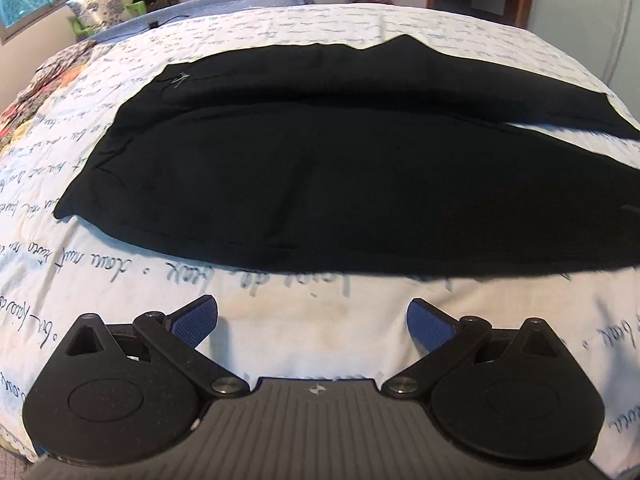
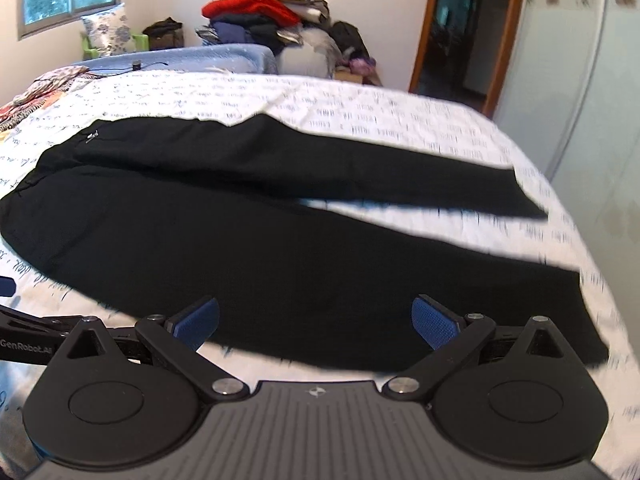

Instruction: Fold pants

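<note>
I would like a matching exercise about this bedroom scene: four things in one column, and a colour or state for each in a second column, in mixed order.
Column one:
1. pants
2. right tool
3. garment on top of the clothes pile
4. bed cover

Column two:
a. white with handwriting print
b. red
c. black, spread flat with the legs apart
d. open, holding nothing

Right pairs: 1-c, 2-d, 3-b, 4-a
</note>
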The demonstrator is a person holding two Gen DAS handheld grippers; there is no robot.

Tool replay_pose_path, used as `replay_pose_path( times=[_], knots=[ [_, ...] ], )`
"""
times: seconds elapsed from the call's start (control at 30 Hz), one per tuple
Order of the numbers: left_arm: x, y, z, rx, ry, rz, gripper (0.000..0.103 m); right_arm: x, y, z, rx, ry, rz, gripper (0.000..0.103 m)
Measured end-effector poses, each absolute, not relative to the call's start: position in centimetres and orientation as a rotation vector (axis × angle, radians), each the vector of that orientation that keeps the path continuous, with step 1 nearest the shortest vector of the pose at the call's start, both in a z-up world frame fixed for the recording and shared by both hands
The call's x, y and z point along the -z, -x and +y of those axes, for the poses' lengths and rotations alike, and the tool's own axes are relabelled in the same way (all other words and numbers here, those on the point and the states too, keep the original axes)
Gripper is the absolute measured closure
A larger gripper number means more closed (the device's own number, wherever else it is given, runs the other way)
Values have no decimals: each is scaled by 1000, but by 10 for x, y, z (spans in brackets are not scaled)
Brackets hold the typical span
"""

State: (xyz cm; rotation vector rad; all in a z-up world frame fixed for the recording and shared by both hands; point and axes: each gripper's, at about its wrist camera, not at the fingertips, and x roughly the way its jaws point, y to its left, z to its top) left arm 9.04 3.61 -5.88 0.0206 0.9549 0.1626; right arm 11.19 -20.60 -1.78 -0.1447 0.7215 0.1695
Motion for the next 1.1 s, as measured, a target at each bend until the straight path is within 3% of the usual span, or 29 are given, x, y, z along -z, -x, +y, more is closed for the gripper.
replay_pose_path(
  times=[0.53,0.87,1.1],
  knots=[
    [46,-122,69,-236,21,921,1,-38,-169,-195,-234,263,585,0],
    [38,-135,89,-207,3,887,1,-38,-183,-172,-373,262,598,0],
    [1,-170,193,-42,205,754,1,-41,-216,-175,-619,60,682,0]
  ],
)
